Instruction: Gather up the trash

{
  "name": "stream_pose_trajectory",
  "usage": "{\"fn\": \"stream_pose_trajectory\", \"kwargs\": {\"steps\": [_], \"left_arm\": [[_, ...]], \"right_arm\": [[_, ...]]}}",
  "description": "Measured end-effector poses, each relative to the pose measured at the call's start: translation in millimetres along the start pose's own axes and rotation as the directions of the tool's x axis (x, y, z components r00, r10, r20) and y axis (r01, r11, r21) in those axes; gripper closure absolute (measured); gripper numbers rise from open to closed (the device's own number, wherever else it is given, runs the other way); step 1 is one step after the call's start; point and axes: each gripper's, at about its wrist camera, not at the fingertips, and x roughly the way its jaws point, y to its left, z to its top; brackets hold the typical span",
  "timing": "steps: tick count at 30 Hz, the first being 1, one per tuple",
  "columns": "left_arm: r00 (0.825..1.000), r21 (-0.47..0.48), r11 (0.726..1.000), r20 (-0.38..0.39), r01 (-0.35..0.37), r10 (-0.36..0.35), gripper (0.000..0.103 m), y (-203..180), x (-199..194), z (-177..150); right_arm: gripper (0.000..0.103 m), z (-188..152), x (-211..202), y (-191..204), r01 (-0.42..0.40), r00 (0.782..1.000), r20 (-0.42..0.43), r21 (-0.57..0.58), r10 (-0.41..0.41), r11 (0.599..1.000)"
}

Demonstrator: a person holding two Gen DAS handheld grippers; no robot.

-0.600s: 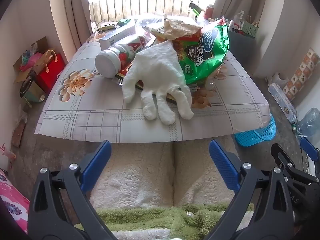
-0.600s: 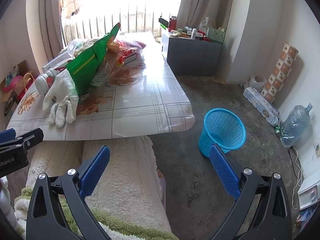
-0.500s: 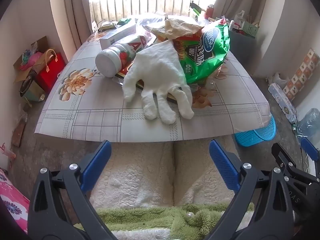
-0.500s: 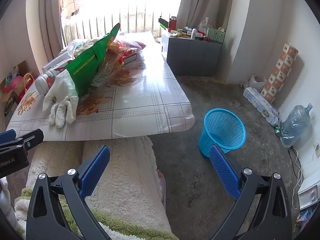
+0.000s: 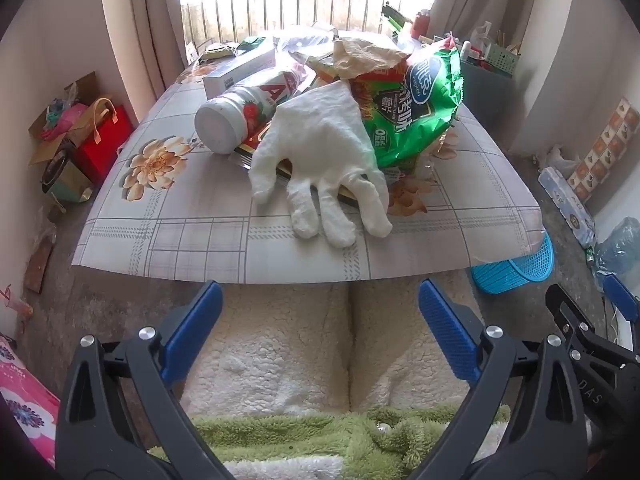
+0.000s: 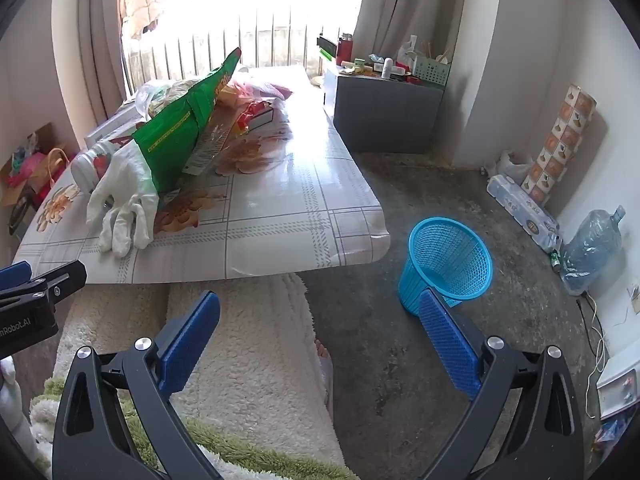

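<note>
Approach step, nothing grabbed: left gripper (image 5: 318,330) and right gripper (image 6: 320,334) both spread, empty. Next: reach white glove (image 5: 324,156) on bench (image 5: 192,240), carry to blue basket (image 6: 446,266).

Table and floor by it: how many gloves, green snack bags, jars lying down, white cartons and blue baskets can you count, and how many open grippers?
Glove: 1
Green snack bag: 1
Jar, lying on its side: 1
White carton: 1
Blue basket, on the floor: 1
Open grippers, left gripper and right gripper: 2
Total: 7
</note>
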Motion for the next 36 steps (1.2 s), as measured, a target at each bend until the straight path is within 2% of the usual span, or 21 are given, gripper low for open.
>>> {"fn": "stream_pose_trajectory", "kwargs": {"steps": [36], "left_arm": [[1.0,-0.008,1.0,-0.009,-0.011,0.011,0.009,7.4,-2.6,-1.0]], "right_arm": [[0.006,0.0,0.2,-1.5,-0.003,1.0,0.004,0.005,0.003,1.0]]}}
